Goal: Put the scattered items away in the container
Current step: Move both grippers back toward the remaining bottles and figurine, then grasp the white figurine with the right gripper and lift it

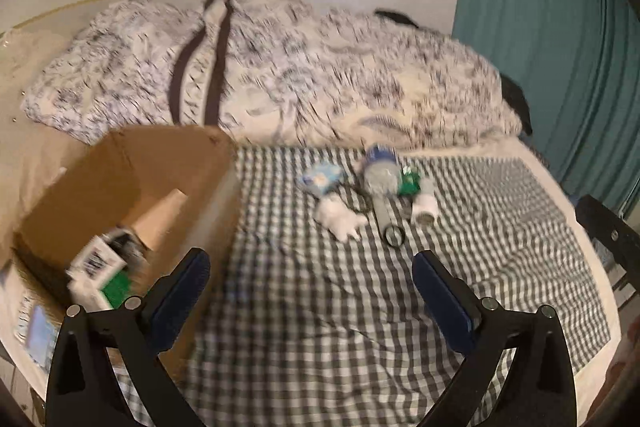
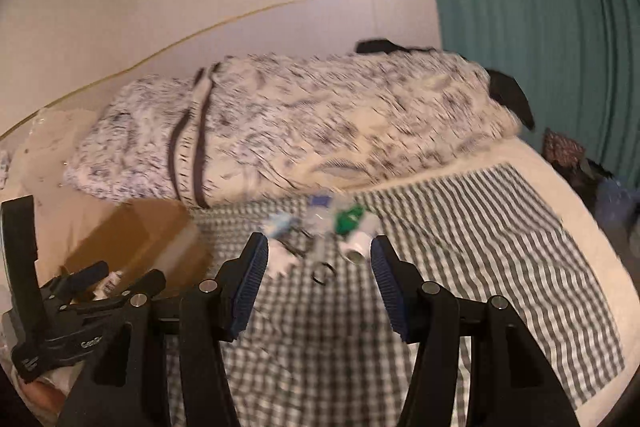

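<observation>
Currently my right hand-held gripper (image 2: 318, 269) stands open and empty, aimed at the scattered items (image 2: 320, 231) on the checked bed cover (image 2: 460, 267); I would centre on the white tube (image 2: 357, 247), lower, close squarely; my left hand-held gripper (image 1: 310, 289), also open and empty, hangs beside the cardboard box (image 1: 132, 183), which already holds some packets (image 1: 98, 267); blur advises slowing first.

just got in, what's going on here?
Someone with two handheld grippers is tidying small items off a bed into a cardboard box. Both the left gripper and right gripper are open and hold nothing. The box, on the left, already has a few packages inside. A small cluster is still out on the checkered cloth: a clear bottle, a white crumpled piece, a green packet and a white tube. The right gripper points at that cluster.
</observation>
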A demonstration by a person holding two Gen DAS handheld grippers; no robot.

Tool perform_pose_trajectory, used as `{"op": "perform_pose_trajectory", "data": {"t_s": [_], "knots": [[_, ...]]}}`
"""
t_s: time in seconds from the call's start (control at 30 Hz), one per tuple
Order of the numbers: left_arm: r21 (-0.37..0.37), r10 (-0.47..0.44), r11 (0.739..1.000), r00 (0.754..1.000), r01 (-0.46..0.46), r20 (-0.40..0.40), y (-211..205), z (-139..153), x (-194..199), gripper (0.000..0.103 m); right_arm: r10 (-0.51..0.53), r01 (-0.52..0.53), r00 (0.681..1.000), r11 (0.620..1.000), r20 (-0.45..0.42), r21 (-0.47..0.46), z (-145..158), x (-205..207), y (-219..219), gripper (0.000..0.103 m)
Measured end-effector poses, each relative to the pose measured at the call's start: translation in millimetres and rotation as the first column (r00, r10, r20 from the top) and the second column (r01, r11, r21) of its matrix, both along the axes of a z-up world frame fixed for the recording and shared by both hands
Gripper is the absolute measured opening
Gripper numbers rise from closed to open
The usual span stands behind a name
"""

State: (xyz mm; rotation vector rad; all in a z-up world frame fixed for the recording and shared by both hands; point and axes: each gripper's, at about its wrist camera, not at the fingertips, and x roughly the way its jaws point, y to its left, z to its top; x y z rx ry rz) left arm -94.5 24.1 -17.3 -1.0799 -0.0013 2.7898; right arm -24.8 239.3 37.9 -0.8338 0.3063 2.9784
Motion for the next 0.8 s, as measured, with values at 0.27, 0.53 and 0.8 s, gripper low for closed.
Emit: {"op": "perform_pose_trajectory", "data": {"t_s": [0.27,0.53,0.8], "knots": [[-0.009,0.039,0.999,0.996,-0.039,0.075,30.3,-49.4,-48.3,0.103,-0.042,0.047,0.995,0.998,0.096,-0.051,-62.1,-38.8,32.6,0.054],[0.013,0.087,0.996,0.99,-0.089,0.111,36.0,-84.1,-107.2,0.103,-0.049,0.059,0.988,0.996,0.144,-0.065,-113.0,-114.4,38.6,0.054],[0.008,0.202,0.979,0.969,-0.206,0.141,38.8,-115.9,-153.8,0.103,-0.122,0.154,0.971,0.977,0.205,-0.149,-159.4,-205.3,50.5,0.054]]}}
